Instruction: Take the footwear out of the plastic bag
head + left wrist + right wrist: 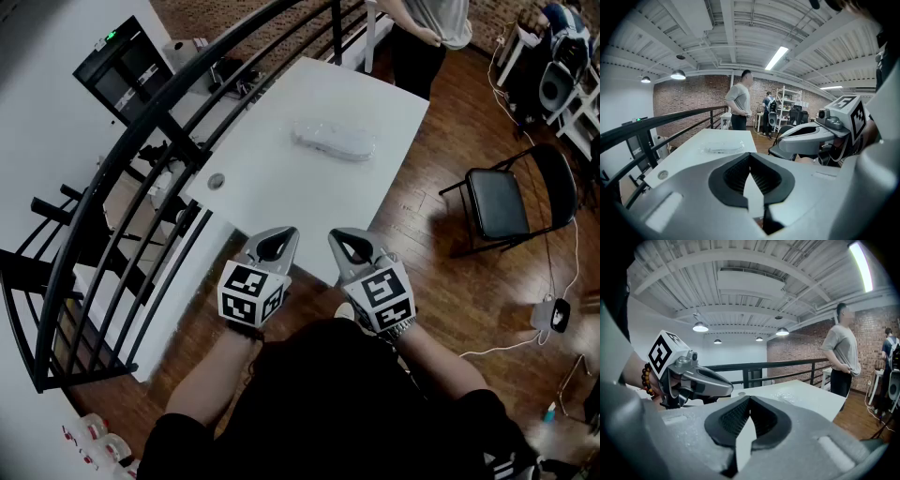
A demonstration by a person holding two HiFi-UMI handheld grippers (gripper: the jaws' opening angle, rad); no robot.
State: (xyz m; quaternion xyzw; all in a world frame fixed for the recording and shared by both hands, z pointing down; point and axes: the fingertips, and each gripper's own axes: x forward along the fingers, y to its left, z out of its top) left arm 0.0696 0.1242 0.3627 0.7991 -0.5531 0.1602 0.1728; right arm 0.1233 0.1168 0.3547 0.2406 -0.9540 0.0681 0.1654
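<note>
just me at the near end of the white bench (pixel 272 187), holding my left gripper (pixel 279 236) and right gripper (pixel 342 236) side by side over its near corner, close together but not touching. both sets of fingers (pixel 733 176) are pressed together with nothing pinched in them, same story in both gripper views.

the plastic bag (pixel 335 141) is lying flat on the far half of the bench, well apart from both grippers. the footwear (pixel 342 142) is inside it, just a pale shape through the clear plastic, can't make out more than that. from the left gripper view the bag (pixel 723 148) sits straight ahead past the fingertips.

stuff around: a black railing (pixel 141 159) runs along the left side of the bench, with a dark monitor (pixel 117 61) beyond it. there's a small round grommet (pixel 217 182) in the bench top near the left edge. a black folding chair (pixel 502 202) stands on the wood floor just off the right side. a person (pixel 427 37) in a grey tee is standing right past the far end of the bench. a small white box (pixel 553 314) with a cable sits on the floor to my right.
</note>
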